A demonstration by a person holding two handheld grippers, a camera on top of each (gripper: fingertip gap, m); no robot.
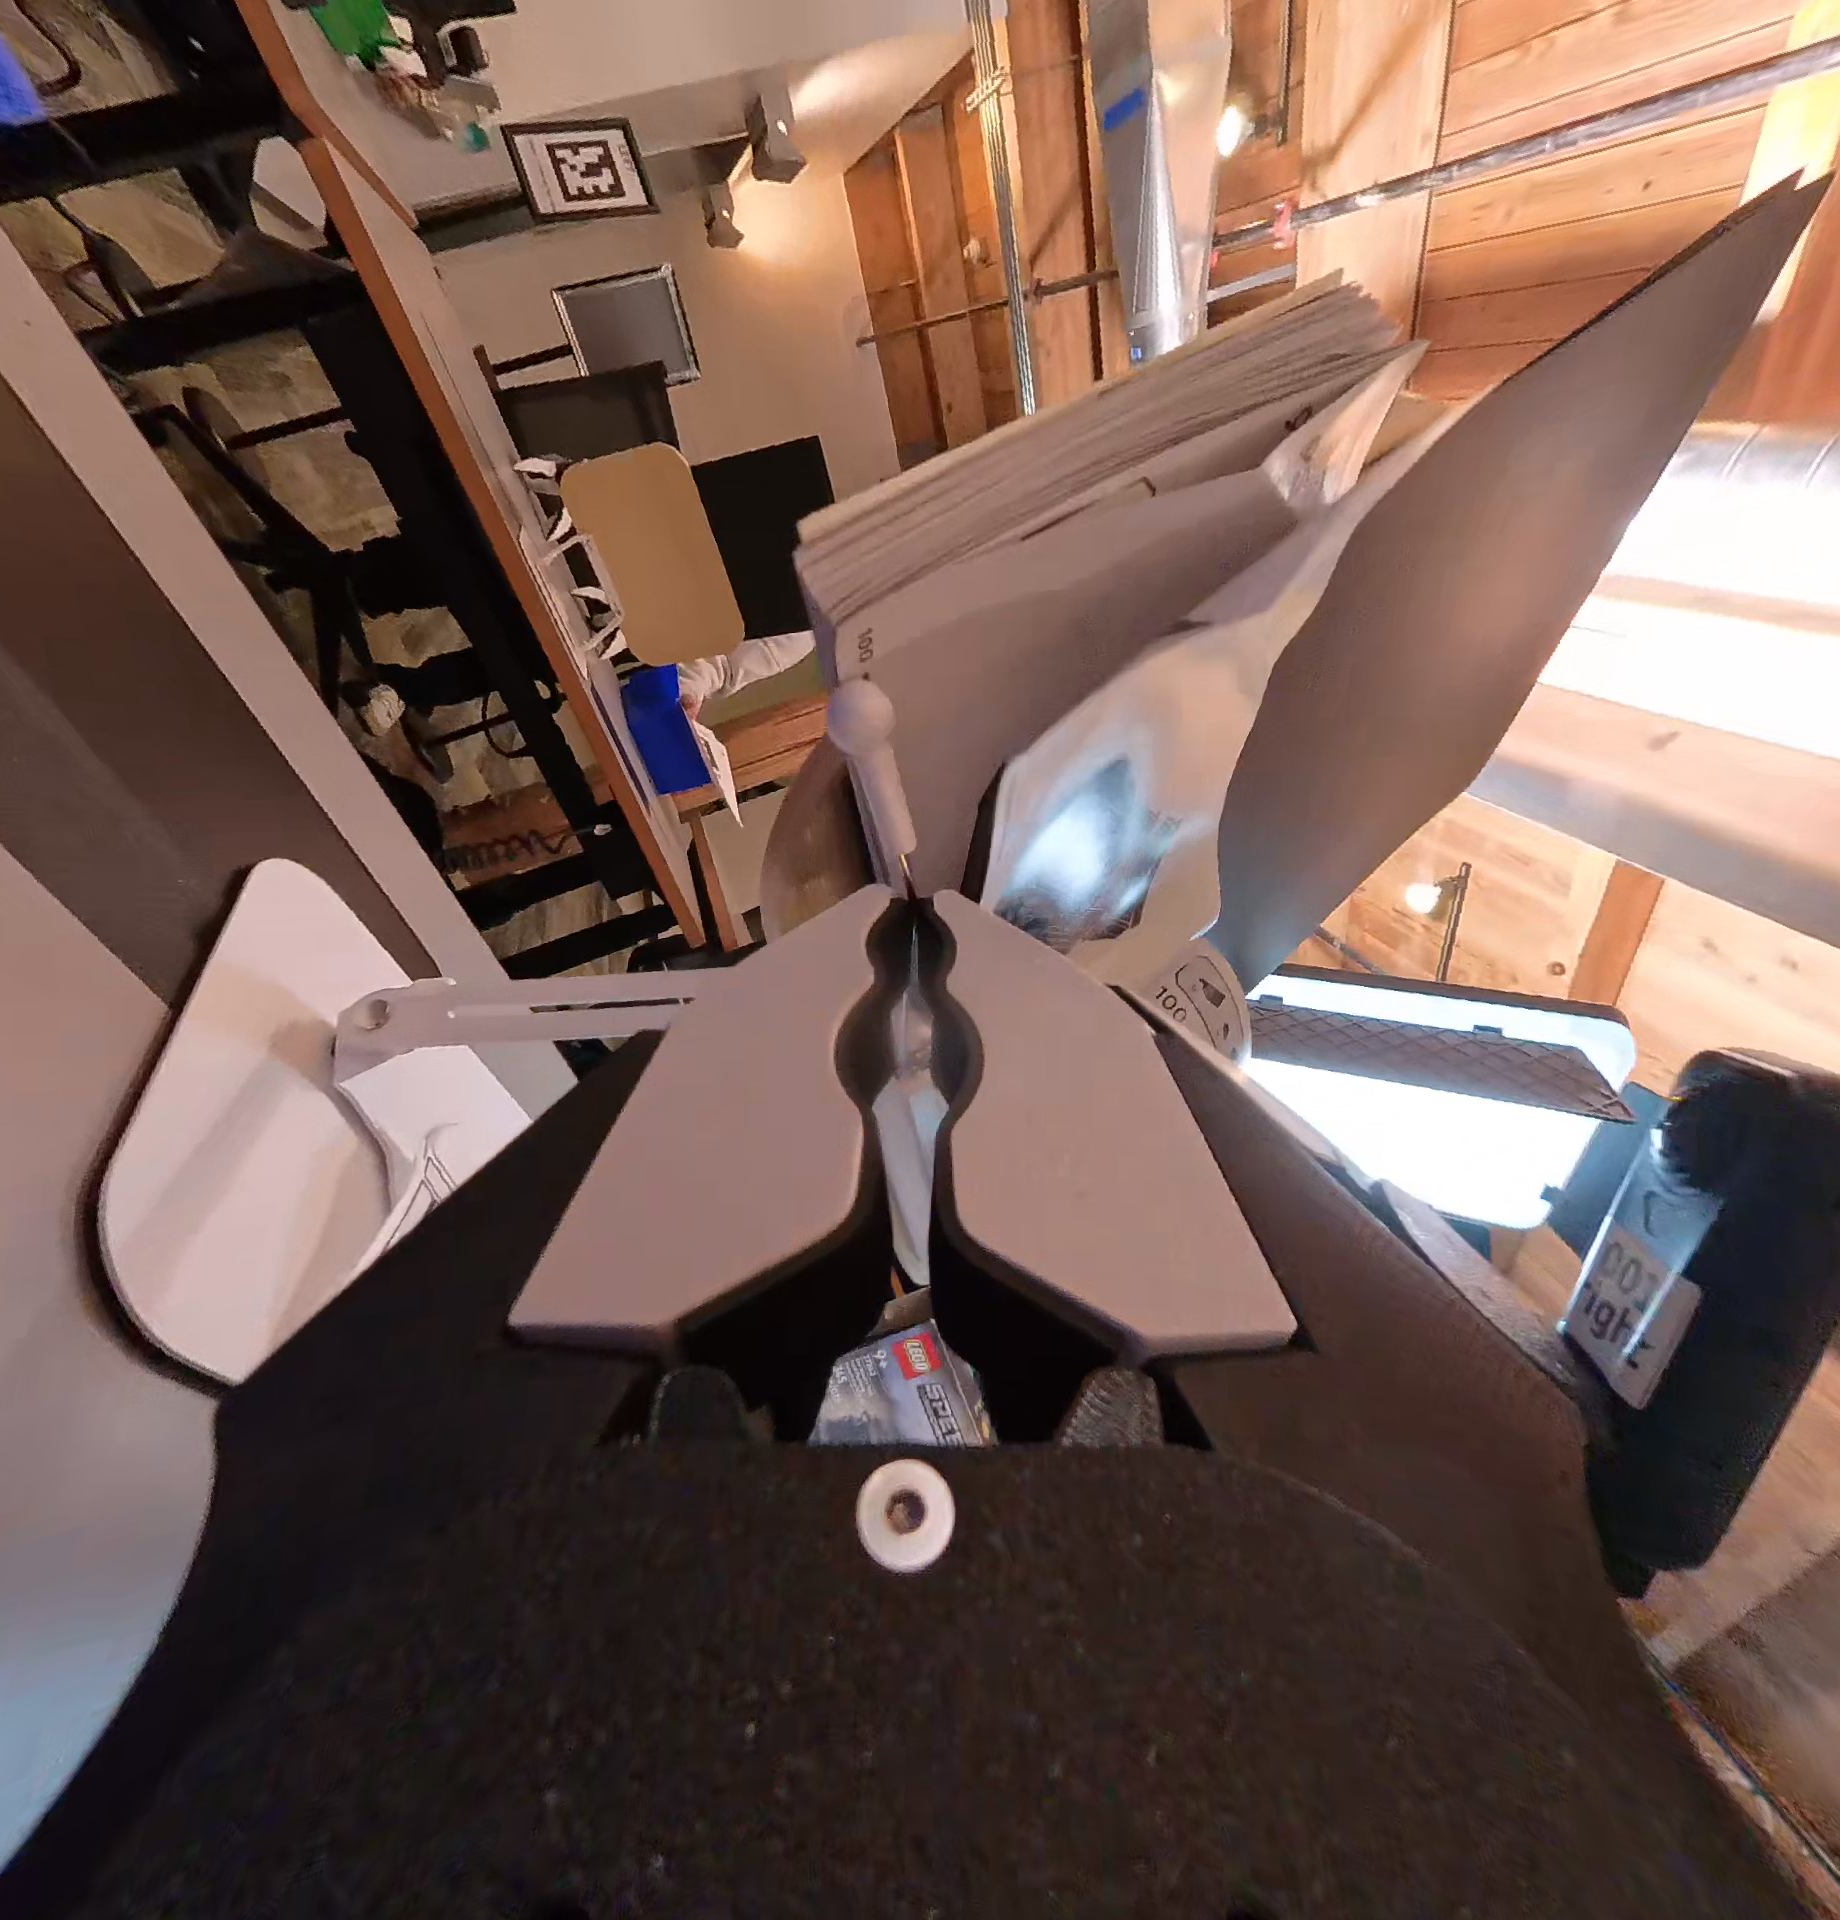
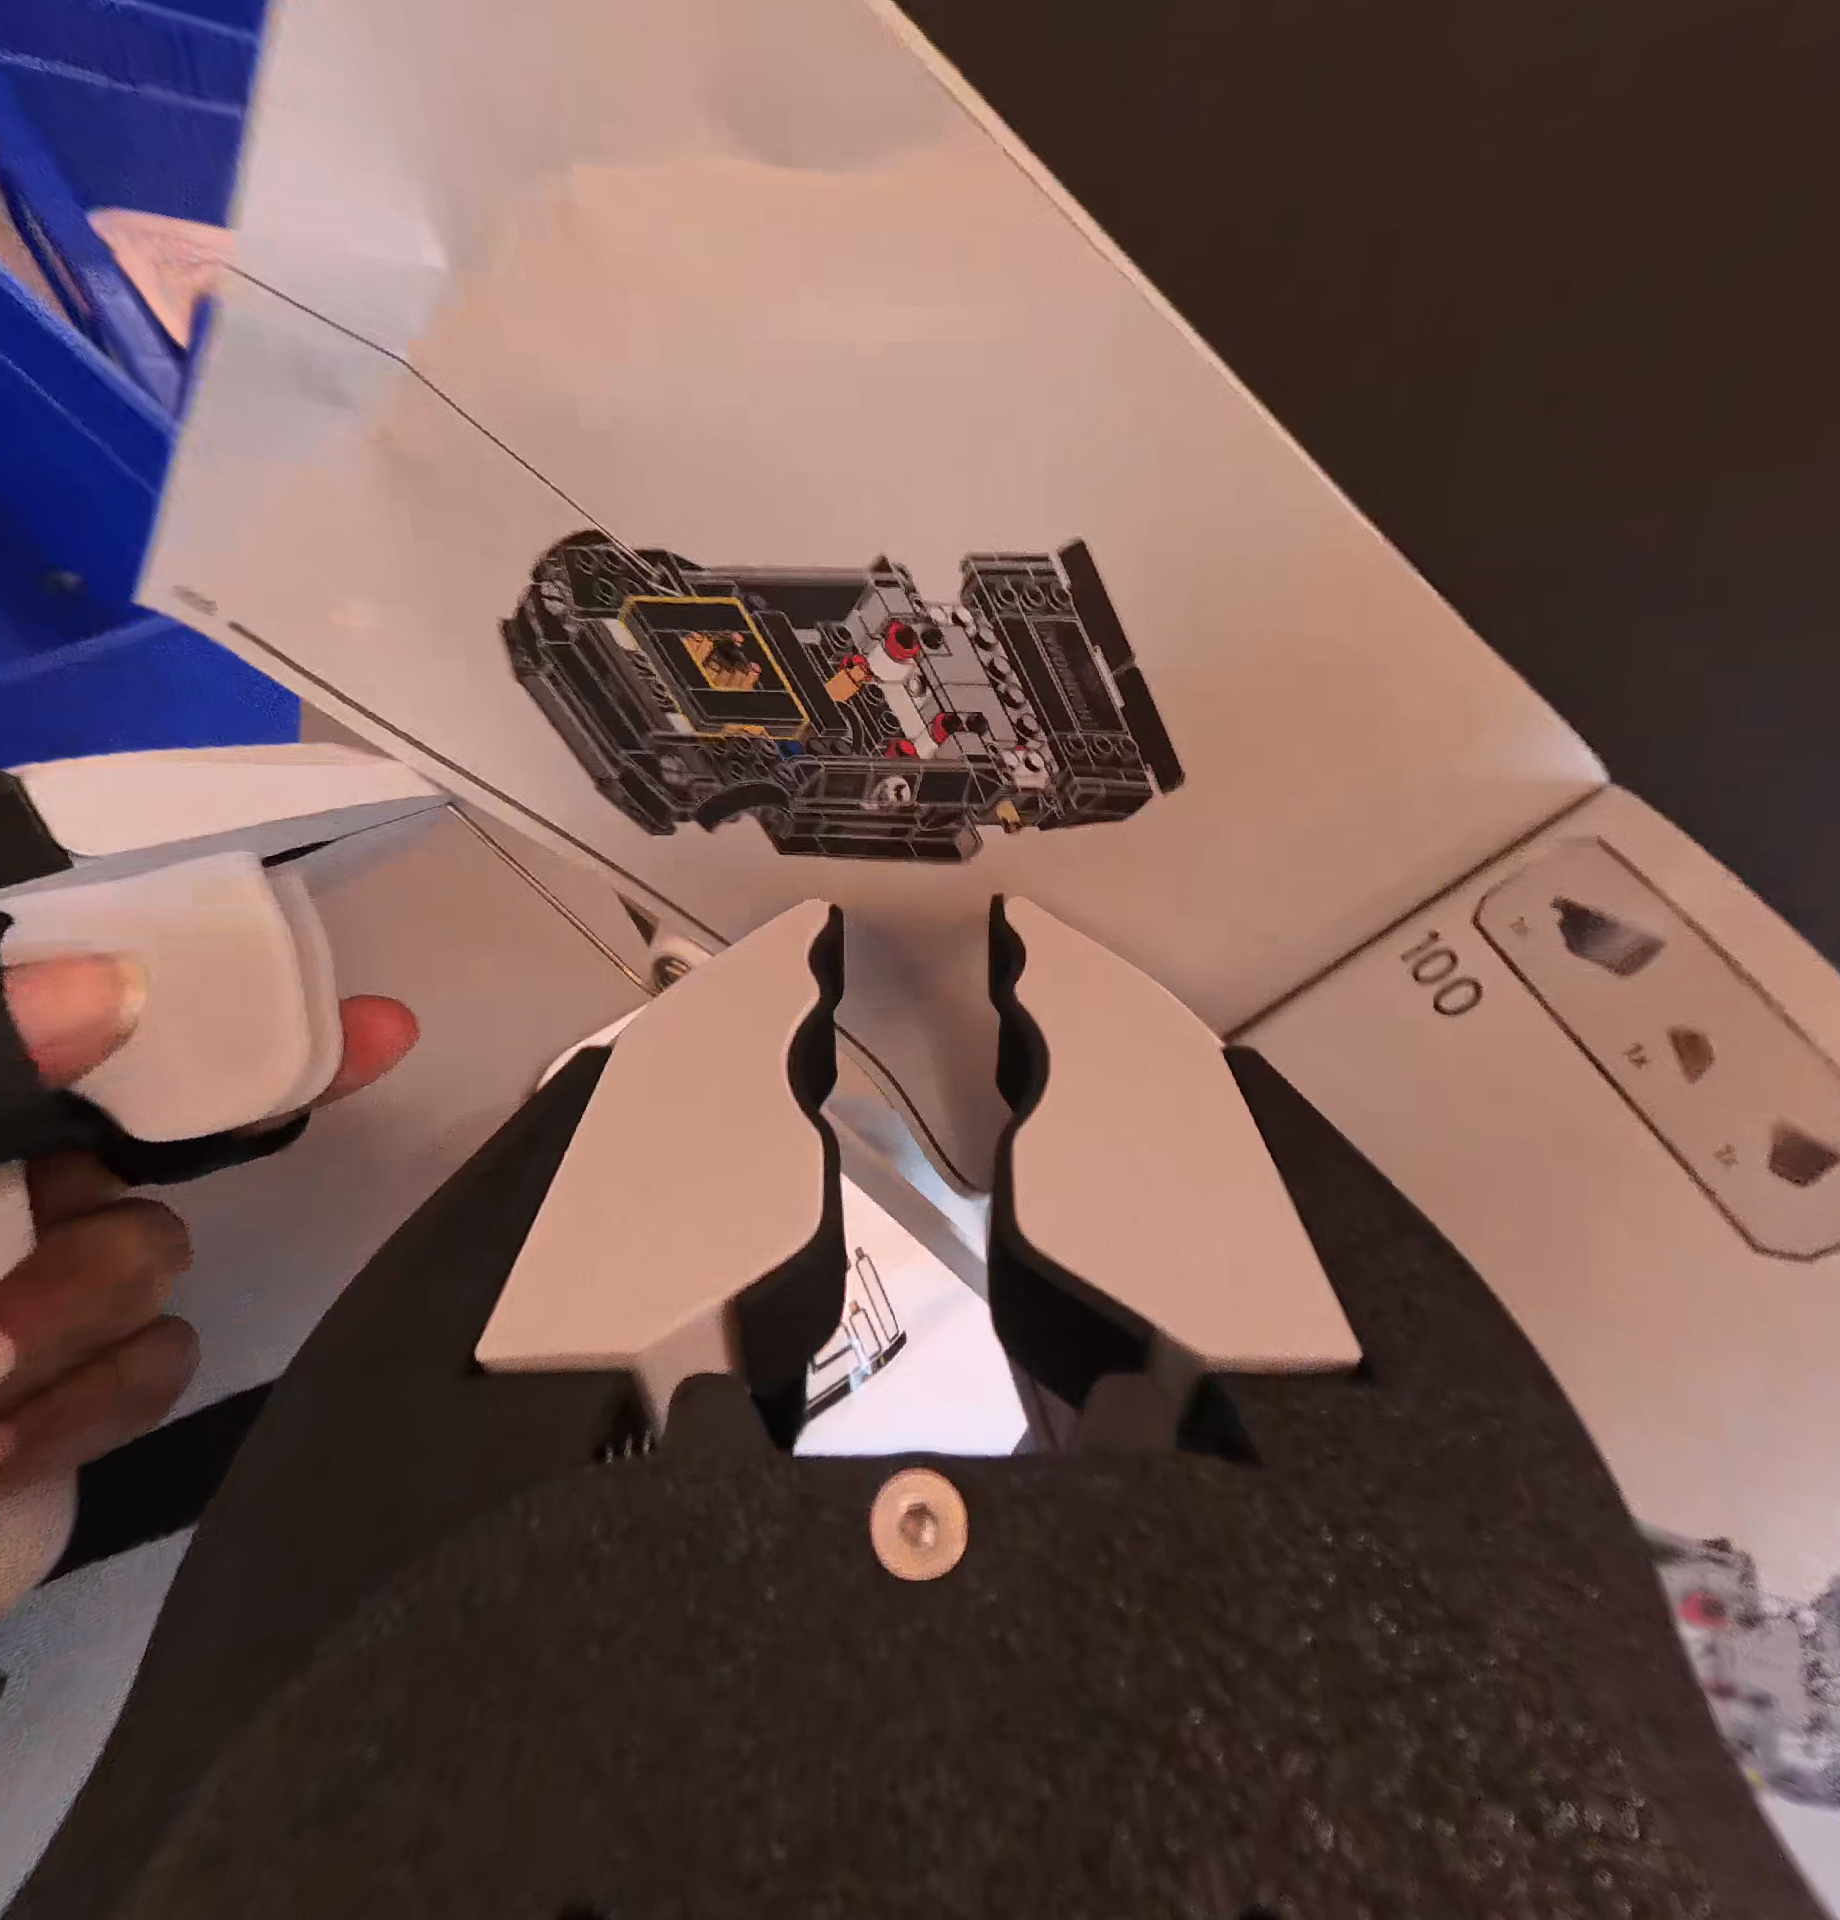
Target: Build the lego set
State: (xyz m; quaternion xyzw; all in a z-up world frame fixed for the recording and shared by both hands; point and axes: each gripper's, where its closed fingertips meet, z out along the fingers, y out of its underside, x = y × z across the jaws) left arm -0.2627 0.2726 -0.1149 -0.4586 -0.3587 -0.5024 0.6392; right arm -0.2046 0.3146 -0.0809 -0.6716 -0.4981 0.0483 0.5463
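Observation:
The instruction booklet (image 1: pixel 1051 540) is lifted up in front of me, its pages fanned out. My left gripper (image 1: pixel 911 906) is shut on a thin page edge of it that runs between the fingers. In the right wrist view an open booklet page (image 2: pixel 791 364) shows a drawing of a black car build (image 2: pixel 843 707) and a parts box (image 2: pixel 1674 1049). My right gripper (image 2: pixel 914 914) is open and empty, its tips just short of that page. The left gripper (image 2: pixel 272 831) and the gloved hand (image 2: pixel 85 1039) holding it show at the left edge.
A blue bin (image 2: pixel 54 416) stands at the upper left behind the booklet. A white tray (image 1: pixel 241 1101) lies left of the left gripper. The right gripper's black body (image 1: pixel 1747 1299) is close at the right. A bright light panel (image 1: pixel 1415 1122) and a printed bag (image 1: pixel 916 1392) lie below. Tip to tip, the grippers are about 9 cm apart.

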